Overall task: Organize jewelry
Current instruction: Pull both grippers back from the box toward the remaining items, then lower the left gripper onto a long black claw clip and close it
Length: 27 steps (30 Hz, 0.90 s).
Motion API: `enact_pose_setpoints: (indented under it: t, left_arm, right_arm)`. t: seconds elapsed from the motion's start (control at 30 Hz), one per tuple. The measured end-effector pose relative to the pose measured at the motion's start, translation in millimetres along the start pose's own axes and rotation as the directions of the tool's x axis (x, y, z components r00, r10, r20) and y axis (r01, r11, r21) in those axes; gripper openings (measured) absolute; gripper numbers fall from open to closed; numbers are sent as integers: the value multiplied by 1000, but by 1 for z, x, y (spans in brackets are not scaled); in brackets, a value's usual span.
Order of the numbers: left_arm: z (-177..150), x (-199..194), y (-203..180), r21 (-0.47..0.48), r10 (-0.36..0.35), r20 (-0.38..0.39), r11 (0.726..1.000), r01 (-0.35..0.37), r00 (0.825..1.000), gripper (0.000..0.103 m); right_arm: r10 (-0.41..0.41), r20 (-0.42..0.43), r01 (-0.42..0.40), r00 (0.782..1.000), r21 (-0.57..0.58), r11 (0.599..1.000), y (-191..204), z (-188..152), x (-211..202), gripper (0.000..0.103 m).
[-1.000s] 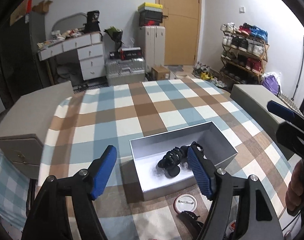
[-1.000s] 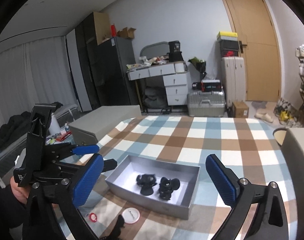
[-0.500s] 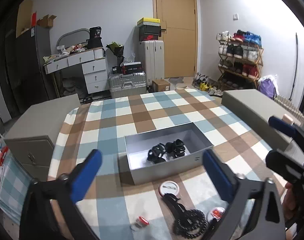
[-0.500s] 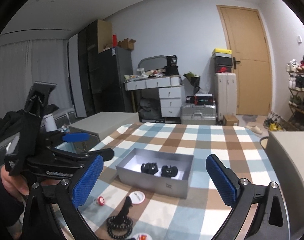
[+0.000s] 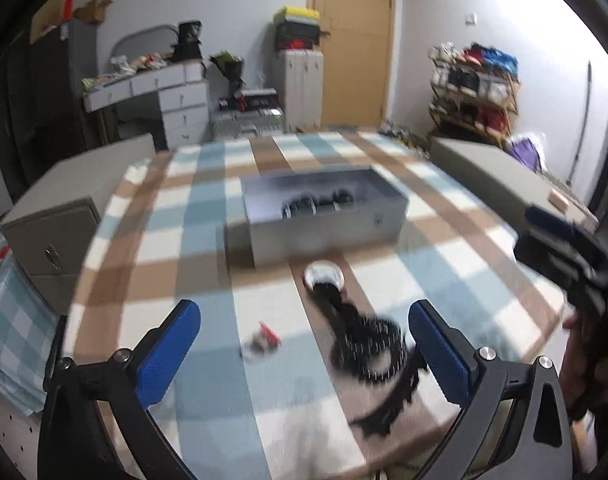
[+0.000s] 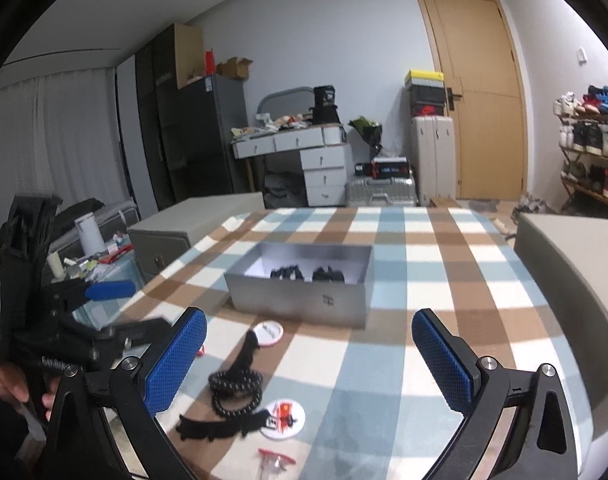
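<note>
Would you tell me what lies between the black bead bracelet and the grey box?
A round white badge lies between the bracelet and the box; the bracelet's black tassel reaches up to it. The right wrist view shows this best.

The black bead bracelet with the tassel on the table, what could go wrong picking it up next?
The black bead bracelet lies coiled with its tassel trailing, so a pinch may catch one strand and let the rest dangle or snag. A round badge touches the tassel end and could get dragged along. Both the left gripper and right gripper stand open nearby, so they might collide.
</note>
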<state>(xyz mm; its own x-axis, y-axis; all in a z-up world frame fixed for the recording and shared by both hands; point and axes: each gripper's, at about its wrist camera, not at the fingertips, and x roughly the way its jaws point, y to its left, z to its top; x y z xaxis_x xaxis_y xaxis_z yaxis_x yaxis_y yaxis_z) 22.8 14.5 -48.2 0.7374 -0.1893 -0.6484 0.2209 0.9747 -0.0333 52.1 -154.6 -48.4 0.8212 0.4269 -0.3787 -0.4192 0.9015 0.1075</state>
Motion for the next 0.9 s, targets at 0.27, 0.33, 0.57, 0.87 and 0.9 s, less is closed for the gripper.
enact_pose_setpoints:
  t: [0.27, 0.33, 0.57, 0.87, 0.9]
  left_arm:
    - [-22, 12, -23, 64, -188, -122, 978, 197, 975, 102]
    - [-26, 20, -29, 75, -212, -169, 971, 227, 963, 102]
    - [-35, 36, -31, 41, -234, -257, 967, 252, 938, 101]
    - [-37, 36, -26, 19, -256, -256, 963, 270, 932, 99]
    - [-37, 35, -28, 30, -254, -257, 962, 271, 932, 95]
  right_arm:
    - [-13, -47, 13, 999, 9, 1000, -4, -14, -1, 103]
    - [0, -59, 1, 998, 21, 1000, -4, -17, 1, 103]
    - [7, -85, -3, 996, 48, 999, -5, -21, 3, 103]
    - [14, -100, -8, 995, 67, 998, -8, -25, 4, 103]
    - [15, -100, -9, 995, 65, 998, -8, -25, 4, 103]
